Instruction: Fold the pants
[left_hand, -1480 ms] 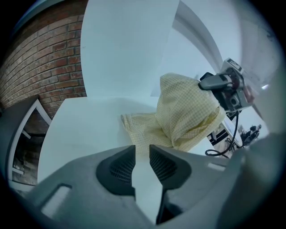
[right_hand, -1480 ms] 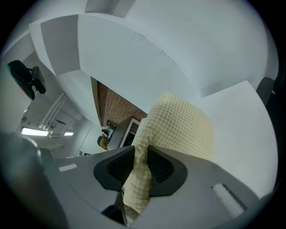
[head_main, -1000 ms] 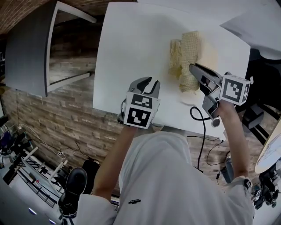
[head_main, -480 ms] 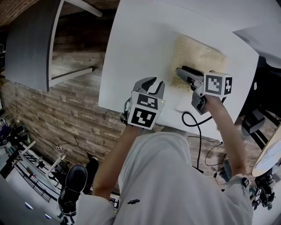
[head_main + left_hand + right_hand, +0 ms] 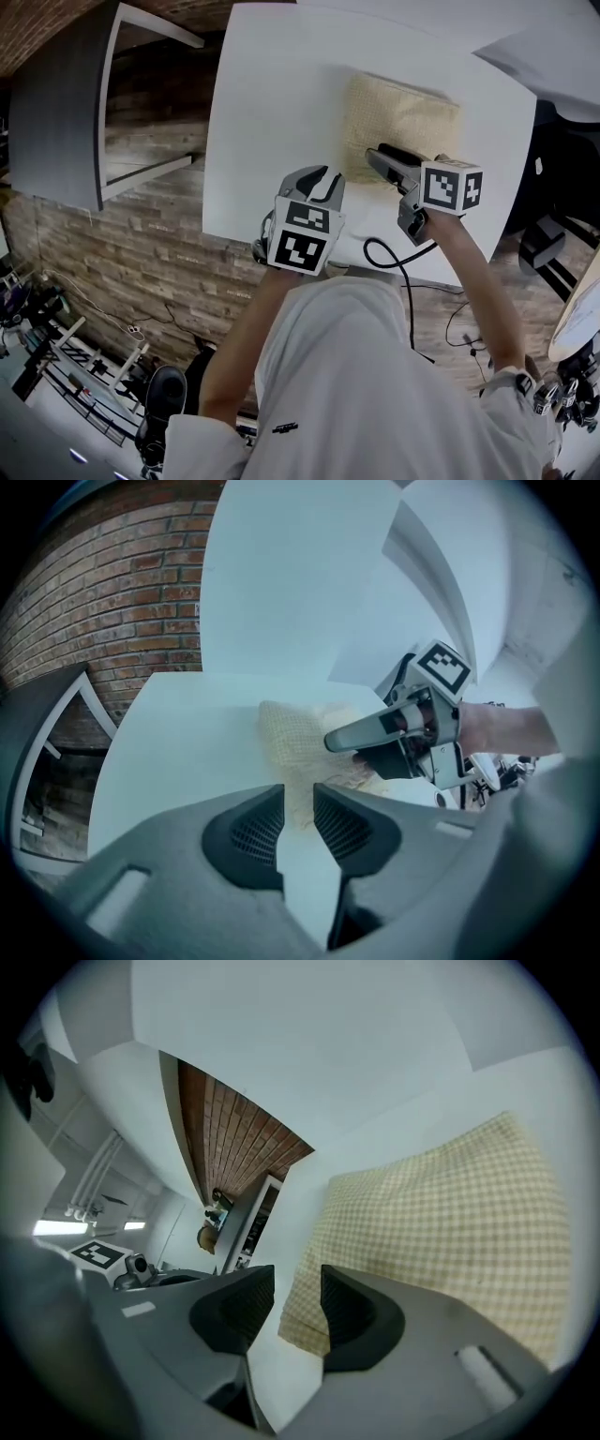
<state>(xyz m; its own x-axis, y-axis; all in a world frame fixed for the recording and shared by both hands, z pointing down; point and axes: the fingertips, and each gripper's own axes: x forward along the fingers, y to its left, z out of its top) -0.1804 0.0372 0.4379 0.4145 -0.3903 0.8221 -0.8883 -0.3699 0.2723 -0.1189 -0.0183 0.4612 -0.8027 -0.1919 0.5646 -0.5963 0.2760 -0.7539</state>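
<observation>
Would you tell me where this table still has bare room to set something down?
The table's left half, between its left edge and the pants, is bare, as is the far strip beyond the pants. The near right corner is crowded by the pants and the cable.

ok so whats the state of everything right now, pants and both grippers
pants: folded into a flat rectangle, lying on the table
left gripper: jaws slightly apart, empty, held over the table's near edge, short of the pants
right gripper: jaws have just been opening, now apart, nothing pinched, at the pants' near edge
table: white top, bearing only the pants
</observation>
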